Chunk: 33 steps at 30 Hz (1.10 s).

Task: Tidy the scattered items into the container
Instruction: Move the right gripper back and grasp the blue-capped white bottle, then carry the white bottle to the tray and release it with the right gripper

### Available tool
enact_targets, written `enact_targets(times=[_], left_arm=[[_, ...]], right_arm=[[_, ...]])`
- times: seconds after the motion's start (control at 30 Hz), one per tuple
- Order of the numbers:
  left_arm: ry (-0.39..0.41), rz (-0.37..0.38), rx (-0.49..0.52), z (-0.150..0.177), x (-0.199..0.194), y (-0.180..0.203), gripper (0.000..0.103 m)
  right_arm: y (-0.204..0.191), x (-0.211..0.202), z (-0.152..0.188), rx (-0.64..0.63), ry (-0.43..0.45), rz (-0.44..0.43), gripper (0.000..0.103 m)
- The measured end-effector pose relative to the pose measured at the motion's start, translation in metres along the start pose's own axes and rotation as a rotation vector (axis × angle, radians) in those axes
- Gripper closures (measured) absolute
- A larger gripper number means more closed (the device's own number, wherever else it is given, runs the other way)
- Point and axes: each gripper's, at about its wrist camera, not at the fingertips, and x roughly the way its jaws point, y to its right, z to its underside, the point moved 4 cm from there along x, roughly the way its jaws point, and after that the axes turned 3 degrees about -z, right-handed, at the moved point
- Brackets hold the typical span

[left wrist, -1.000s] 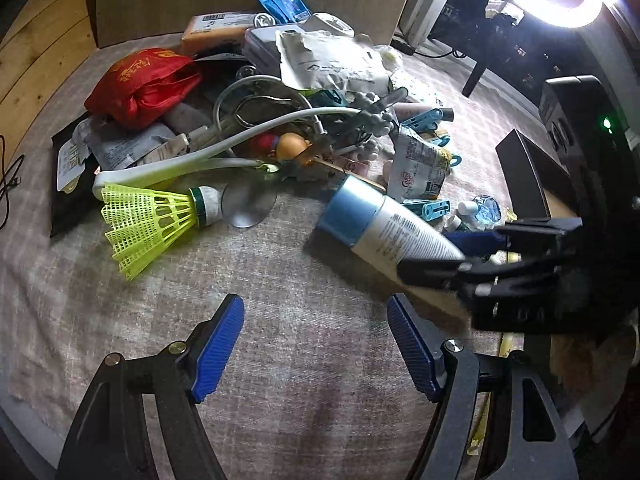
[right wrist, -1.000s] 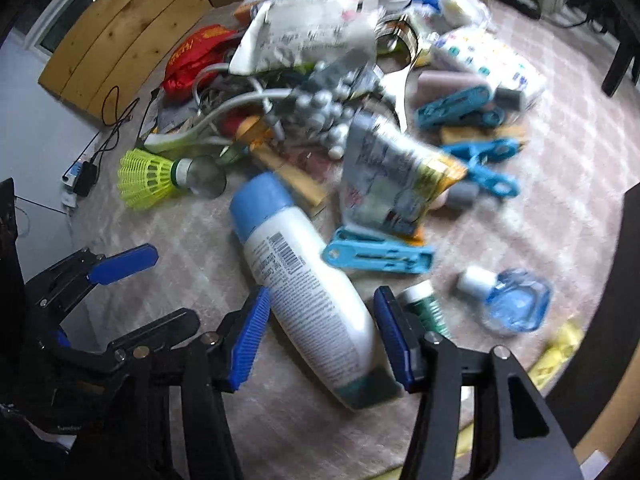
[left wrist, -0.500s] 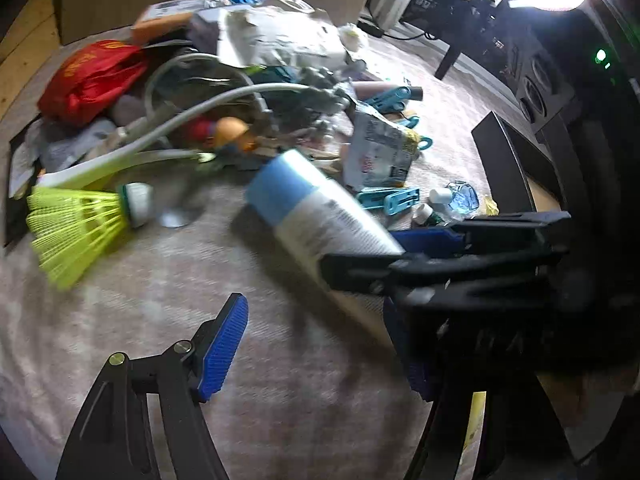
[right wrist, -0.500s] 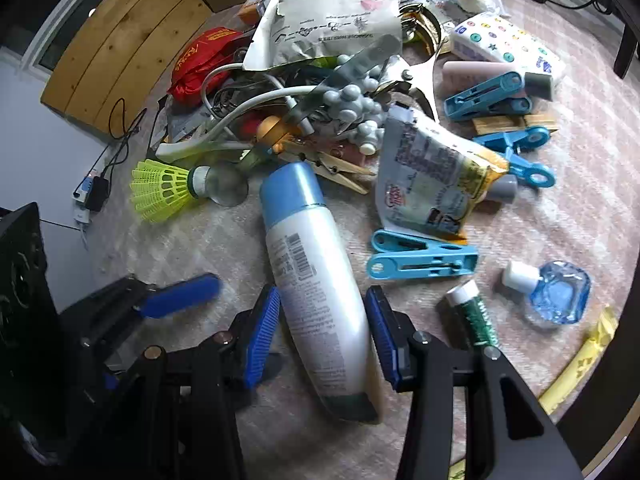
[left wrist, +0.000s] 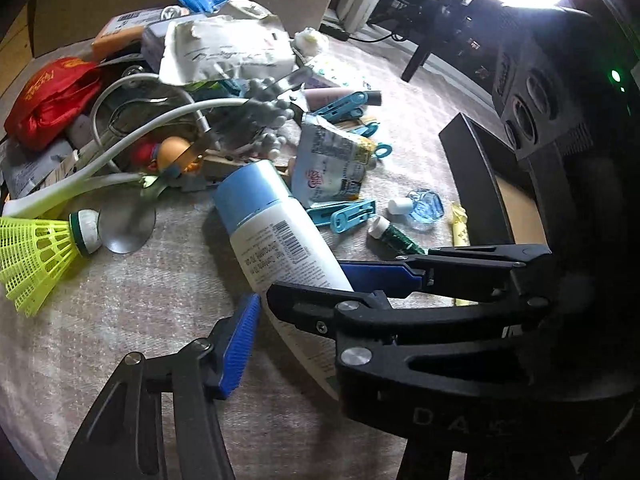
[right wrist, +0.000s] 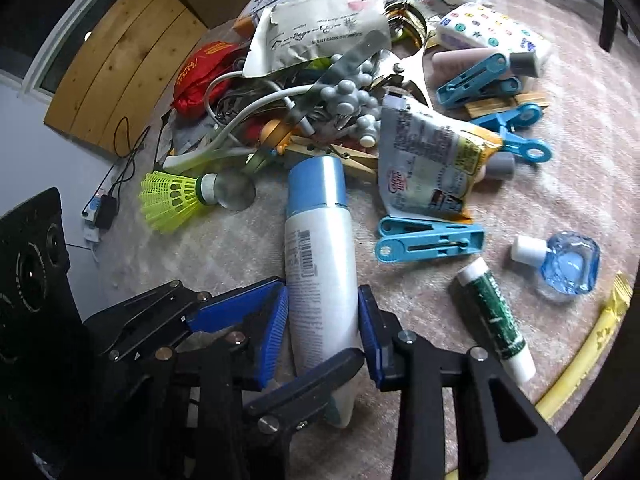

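A white spray can (right wrist: 320, 256) with a blue cap (left wrist: 252, 192) lies on the pale cloth at the near side of a heap of clutter. My right gripper (right wrist: 323, 328) straddles the can's lower body; its jaws are closing and both blue pads touch the can's sides. From the left, my left gripper (left wrist: 306, 340) reaches in by the can's base with its jaws closing. One of its fingers (right wrist: 232, 308) lies beside the right gripper, and the other crosses over the can's end without gripping it. The black box (left wrist: 468, 168) stands at the right.
A yellow shuttlecock (right wrist: 172, 200) lies left of the can. Right of it are a blue clothes peg (right wrist: 430, 240), a green tube (right wrist: 496, 320) and a small blue bottle (right wrist: 568, 264). Behind are a snack pouch (right wrist: 428, 168), a white cable, a red bag (left wrist: 48, 100) and packets.
The right gripper's jaws have narrowed from wide apart onto the can's sides. The left gripper has come in toward the can's base and its fingers have drawn closer together.
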Motion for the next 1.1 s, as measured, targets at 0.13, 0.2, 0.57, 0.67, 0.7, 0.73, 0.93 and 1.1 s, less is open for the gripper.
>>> enact_targets(times=[0.13, 0.2, 0.57, 0.67, 0.7, 0.73, 0.93, 1.1], left_arm=[[-0.004, -0.002, 0.01, -0.002, 0.0, 0.004, 0.051], [-0.013, -0.022, -0.025, -0.001, 0.004, -0.004, 0.029], [-0.022, 0.06, -0.04, 0.003, 0.008, -0.004, 0.051], [-0.036, 0.082, -0.061, 0.003, 0.009, -0.005, 0.051], [-0.039, 0.085, -0.06, 0.004, 0.008, -0.005, 0.051], [-0.039, 0.086, -0.055, 0.005, 0.006, -0.005, 0.051], [-0.023, 0.081, -0.031, 0.003, -0.002, 0.007, 0.051], [0.003, 0.079, 0.025, -0.005, -0.015, 0.026, 0.052]], right_arm=[[0.008, -0.011, 0.001, 0.022, 0.02, -0.012, 0.072], [0.014, -0.017, 0.003, 0.029, 0.016, -0.02, 0.072], [0.016, -0.01, 0.004, 0.105, 0.023, -0.077, 0.072], [0.016, -0.01, 0.005, 0.116, 0.028, -0.08, 0.072], [0.016, -0.01, 0.005, 0.121, 0.03, -0.083, 0.072], [0.016, -0.01, 0.006, 0.125, 0.031, -0.086, 0.073], [0.015, -0.023, 0.012, 0.126, 0.054, -0.095, 0.073], [0.014, -0.044, 0.013, 0.128, 0.092, -0.087, 0.073]])
